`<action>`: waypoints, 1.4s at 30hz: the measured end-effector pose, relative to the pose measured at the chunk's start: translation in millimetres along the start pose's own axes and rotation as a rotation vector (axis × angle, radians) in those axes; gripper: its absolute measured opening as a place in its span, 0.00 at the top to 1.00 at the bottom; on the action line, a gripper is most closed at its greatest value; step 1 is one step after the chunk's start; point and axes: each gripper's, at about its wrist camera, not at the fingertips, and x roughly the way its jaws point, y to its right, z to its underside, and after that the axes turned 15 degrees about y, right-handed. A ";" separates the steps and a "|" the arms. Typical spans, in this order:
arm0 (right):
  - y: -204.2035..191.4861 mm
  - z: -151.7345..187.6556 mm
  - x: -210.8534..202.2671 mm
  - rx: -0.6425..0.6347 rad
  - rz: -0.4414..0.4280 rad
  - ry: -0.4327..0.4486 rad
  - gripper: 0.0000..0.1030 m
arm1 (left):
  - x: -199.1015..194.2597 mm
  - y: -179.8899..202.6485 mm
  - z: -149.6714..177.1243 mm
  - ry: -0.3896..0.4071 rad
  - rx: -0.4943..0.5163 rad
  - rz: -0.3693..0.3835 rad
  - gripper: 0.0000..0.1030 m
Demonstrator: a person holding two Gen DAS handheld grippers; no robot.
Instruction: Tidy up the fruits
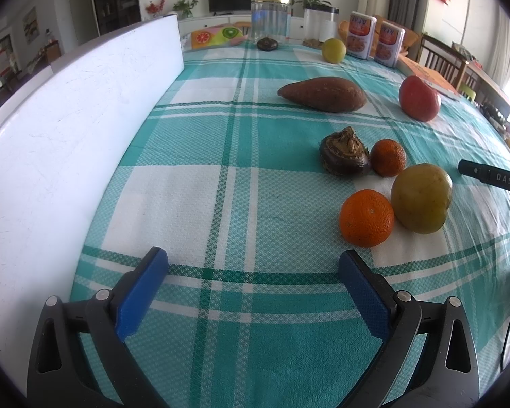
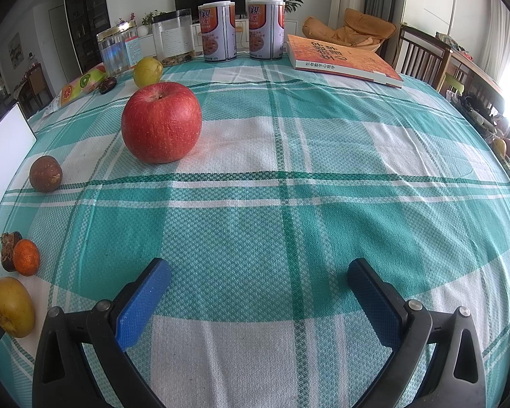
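Left gripper (image 1: 253,265) agape, white board (image 1: 68,129) flanks; right gripper (image 2: 258,275) agape

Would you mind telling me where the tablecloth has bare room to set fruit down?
Free: the wide stretch between the red apple and the orange book, and the strip between the white board and the sweet potato. Crowded: the large orange, yellow pear and small orange cluster.

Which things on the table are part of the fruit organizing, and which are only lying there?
For the job: red apple, two oranges, two yellow-green fruits, white tray.

Lying about: sweet potato, jars, two cans, book.
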 end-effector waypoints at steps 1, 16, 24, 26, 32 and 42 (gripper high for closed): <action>0.0 0.0 0.0 0.000 0.000 0.000 0.00 | 0.2 0.0 0.0 -0.001 0.001 0.000 0.02; 0.1 0.0 0.0 0.000 0.000 0.000 0.00 | 0.2 -0.3 0.3 -0.001 0.000 0.002 0.01; 0.0 0.0 0.0 0.000 0.000 0.000 0.00 | -0.8 1.0 0.0 0.001 0.004 0.007 0.01; 0.0 0.0 0.0 0.000 0.000 0.000 0.00 | -0.9 1.2 0.0 0.002 0.004 0.008 0.01; 0.0 -0.1 0.0 0.000 0.000 0.000 0.00 | -0.9 2.2 0.6 0.001 0.011 0.007 0.01; 0.1 -0.1 -0.1 0.000 0.000 0.000 0.00 | -1.4 1.8 0.8 0.002 0.010 0.009 0.01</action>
